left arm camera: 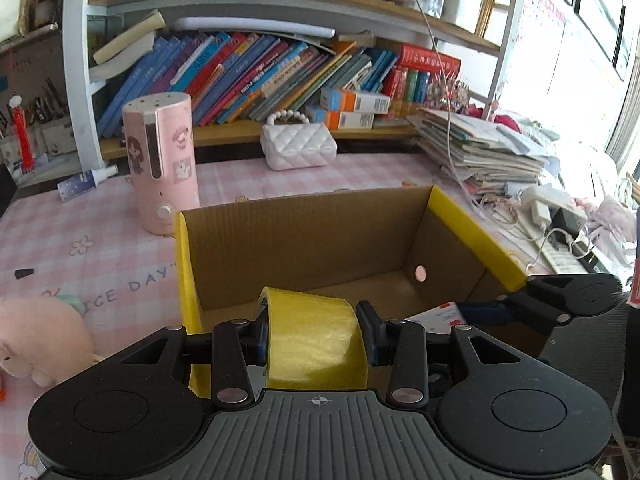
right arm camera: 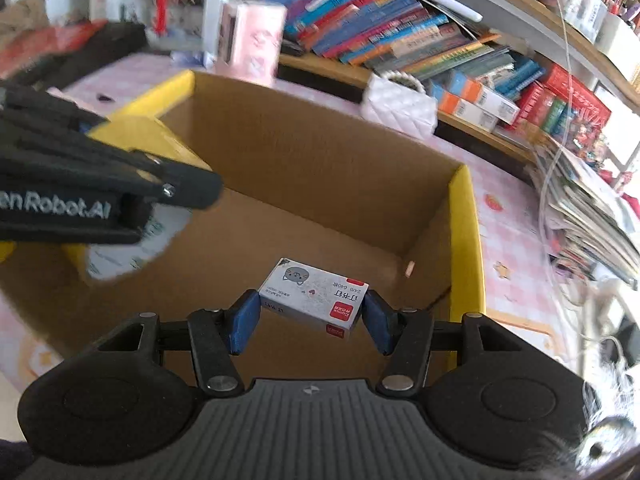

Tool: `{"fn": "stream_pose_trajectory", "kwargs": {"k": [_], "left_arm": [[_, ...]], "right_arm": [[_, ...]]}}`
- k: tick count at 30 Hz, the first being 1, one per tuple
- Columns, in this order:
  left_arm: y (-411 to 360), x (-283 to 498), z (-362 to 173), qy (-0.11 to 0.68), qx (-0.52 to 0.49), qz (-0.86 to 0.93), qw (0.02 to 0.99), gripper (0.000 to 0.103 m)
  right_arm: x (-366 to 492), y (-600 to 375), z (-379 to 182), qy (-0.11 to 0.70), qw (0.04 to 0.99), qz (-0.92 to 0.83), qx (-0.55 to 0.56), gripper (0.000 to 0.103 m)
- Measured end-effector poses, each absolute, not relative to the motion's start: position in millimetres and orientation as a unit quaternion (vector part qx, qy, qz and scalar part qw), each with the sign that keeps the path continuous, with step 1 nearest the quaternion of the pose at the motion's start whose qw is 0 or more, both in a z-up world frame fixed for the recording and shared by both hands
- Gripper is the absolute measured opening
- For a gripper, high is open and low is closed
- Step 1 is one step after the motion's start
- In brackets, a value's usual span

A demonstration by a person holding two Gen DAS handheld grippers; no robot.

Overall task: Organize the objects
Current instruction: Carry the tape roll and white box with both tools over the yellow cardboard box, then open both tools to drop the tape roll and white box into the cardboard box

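An open cardboard box (left arm camera: 304,240) with yellow-taped rims stands on the pink checked tablecloth. My left gripper (left arm camera: 316,332) is shut on a yellow tape roll (left arm camera: 316,340) and holds it over the box's near edge. My right gripper (right arm camera: 312,312) is shut on a small white staples box (right arm camera: 316,296) with a cat picture and holds it above the cardboard box's floor (right arm camera: 304,184). The right gripper also shows at the right of the left wrist view (left arm camera: 484,314). The left gripper and the tape roll (right arm camera: 160,140) show at the left of the right wrist view.
A pink cylindrical device (left arm camera: 162,164) stands left of the box. A white quilted purse (left arm camera: 298,144) sits behind it. A paper stack (left arm camera: 480,148) and cables lie at the right. A pink plush toy (left arm camera: 36,340) lies at the left. Bookshelves (left arm camera: 260,76) line the back.
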State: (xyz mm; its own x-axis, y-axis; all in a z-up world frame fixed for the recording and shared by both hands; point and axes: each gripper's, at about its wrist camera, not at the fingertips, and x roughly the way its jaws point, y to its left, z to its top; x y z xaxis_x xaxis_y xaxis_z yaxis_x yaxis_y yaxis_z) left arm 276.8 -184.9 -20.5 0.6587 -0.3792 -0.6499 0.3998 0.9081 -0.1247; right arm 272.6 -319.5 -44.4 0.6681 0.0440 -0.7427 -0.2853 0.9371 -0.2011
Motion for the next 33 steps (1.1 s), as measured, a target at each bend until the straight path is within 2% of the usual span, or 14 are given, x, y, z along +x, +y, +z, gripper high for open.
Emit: {"fn": "stream_pose_trajectory", "kwargs": {"k": [13,28,31,33], "left_arm": [[-205.3,288.7,-25.8,0.345,0.042,-0.231,0.909,0.04],[-212.3,296.7,-24.8,0.324,0.072,-0.215,0.919,0.042],[-215.4,291.9,-25.7,0.323,0.083,-0.215,0.918,0.042],[-215.7,287.7,-25.7,0.323,0.083,-0.22,0.917,0.044]], "right_arm": [[271.0,-357.3,-55.9,0.432,0.899,0.035,-0.056,0.054],[282.3,-345.4,-59.4,0.444,0.895,0.038,-0.007,0.054],[281.4,-345.3,-59.1,0.446,0.894,0.036,-0.008,0.055],[280.0,-345.2,-57.5,0.441,0.897,0.032,-0.013,0.059]]}}
